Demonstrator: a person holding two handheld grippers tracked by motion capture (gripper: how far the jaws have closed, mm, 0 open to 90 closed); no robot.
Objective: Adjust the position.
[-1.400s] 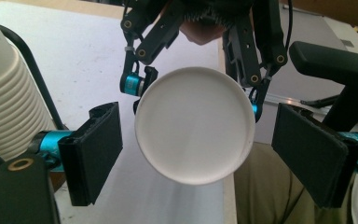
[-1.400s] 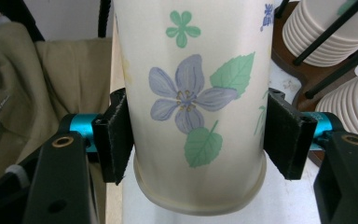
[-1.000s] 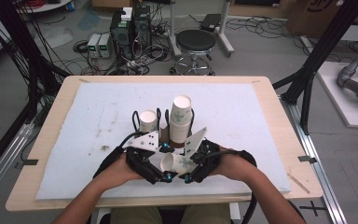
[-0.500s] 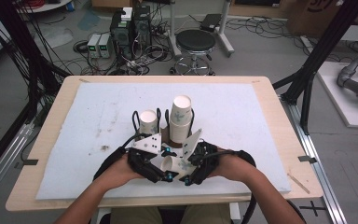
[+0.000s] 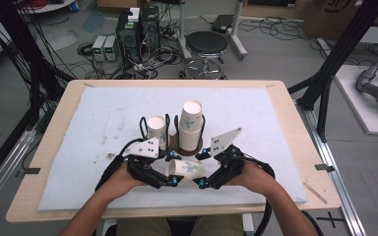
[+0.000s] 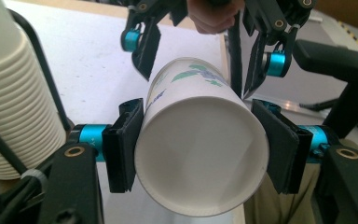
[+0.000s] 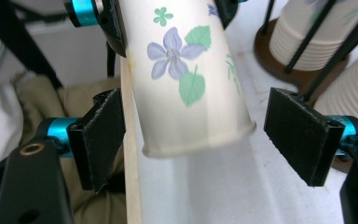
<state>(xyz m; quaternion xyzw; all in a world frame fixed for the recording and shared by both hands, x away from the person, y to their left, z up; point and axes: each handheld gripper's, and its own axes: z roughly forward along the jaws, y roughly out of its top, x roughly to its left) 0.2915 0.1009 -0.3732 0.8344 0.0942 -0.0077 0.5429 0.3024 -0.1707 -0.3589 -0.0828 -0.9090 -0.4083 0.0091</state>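
Paper cup (image 5: 186, 168) changes grip above the surface (image 5: 275, 113)
Left gripper (image 5: 168, 178) clamps its rim end; right gripper (image 5: 200, 172) jaws have just opened, clear of it.

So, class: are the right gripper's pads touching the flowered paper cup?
Apart. The right gripper view shows gaps between both pads and the cup.

The setting is a robotics lab: a padded wooden table (image 5: 54, 162) stands amid black framing (image 5: 342, 54), floor cables (image 5: 275, 29), computer towers (image 5: 138, 27) and a stool (image 5: 206, 44).
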